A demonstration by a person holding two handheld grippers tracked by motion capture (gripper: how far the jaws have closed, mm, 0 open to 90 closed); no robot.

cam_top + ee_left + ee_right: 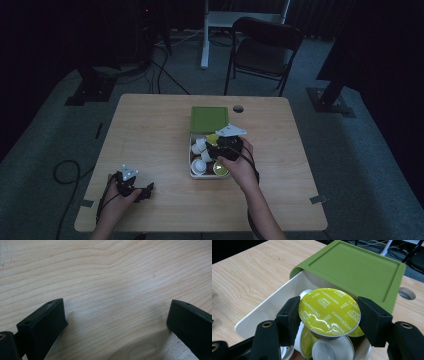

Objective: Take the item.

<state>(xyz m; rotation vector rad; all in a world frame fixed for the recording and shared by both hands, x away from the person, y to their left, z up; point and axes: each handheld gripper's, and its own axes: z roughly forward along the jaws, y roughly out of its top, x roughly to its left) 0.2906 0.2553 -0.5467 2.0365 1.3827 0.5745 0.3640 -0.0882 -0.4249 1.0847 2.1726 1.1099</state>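
R gripper (pixel 329 315) is clamping a capsule (pixel 329 310) over the box (pixel 265 308), mid-table; L gripper (pixel 116 320) is resting wide open near table's (pixel 150 130) front-left corner.

One table (pixel 150 150), light wood; one cable hole (pixel 238 108) near its far edge; one white box (pixel 192 172) at table centre, one green lid (pixel 209 119) on its far end; capsules in box: about three yellow-foil (pixel 329 311), about three white (pixel 199 166), exact count unclear; two grippers, left (pixel 145 192), right (pixel 216 145); one folding chair (pixel 265 47) beyond far edge.
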